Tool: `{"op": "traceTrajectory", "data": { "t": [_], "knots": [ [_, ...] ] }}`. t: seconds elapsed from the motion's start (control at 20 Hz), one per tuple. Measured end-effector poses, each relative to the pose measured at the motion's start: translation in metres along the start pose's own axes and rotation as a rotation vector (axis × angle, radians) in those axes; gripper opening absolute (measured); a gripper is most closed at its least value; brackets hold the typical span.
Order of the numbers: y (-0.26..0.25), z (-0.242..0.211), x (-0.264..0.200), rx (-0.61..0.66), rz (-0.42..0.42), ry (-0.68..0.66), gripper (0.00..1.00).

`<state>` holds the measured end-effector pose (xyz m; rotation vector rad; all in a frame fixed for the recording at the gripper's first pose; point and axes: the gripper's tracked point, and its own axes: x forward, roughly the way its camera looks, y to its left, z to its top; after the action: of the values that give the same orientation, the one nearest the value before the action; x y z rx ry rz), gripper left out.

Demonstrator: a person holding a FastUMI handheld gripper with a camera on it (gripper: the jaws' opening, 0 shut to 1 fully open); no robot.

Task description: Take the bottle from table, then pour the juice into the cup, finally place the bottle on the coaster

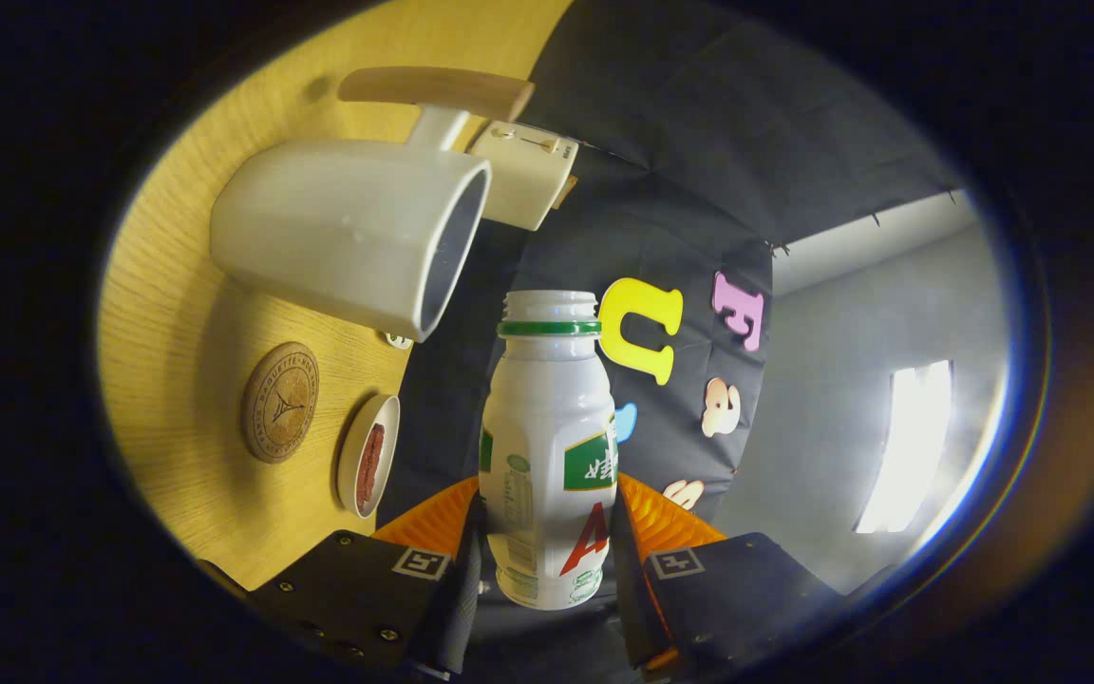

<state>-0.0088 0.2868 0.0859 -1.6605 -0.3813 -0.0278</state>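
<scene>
The gripper [547, 560] holds a small white plastic bottle [549, 446] with a green ring at its neck and a green and red label. Both fingers press on the sides of the bottle, one on each side, down near its base. The bottle has no cap on (its round mouth is open).

The whole view is turned on its side, so the yellow wooden table [177, 313] looks like a wall beside the bottle. The bottle is held off the table and touches only the fingers.

A big white cup [348, 228] with a white handle stands on the table, beyond the bottle's mouth and off to one side of it. The mouth of the cup and the mouth of the bottle are near each other but apart.

A round brown cork coaster [280, 402] lies flat on the table, beside the bottle's middle and well apart from it. A small white dish [368, 455] with something dark red in it sits between the coaster and the bottle. Beyond the cup are a cream box [523, 176] and a tan wooden piece [433, 88].
</scene>
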Motion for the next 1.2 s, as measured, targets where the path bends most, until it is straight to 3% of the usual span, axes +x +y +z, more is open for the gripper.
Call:
{"op": "traceTrajectory", "data": {
  "t": [0.65, 1.0, 1.2],
  "knots": [
    [-0.025, -0.014, 0.003, 0.772, 0.073, 0.069, 0.62],
    [-0.016, -0.019, 0.017, 1.202, 0.18, 0.085, 0.61],
    [0.004, -0.018, 0.022, 1.381, 0.235, 0.102, 0.62]
  ]
}}
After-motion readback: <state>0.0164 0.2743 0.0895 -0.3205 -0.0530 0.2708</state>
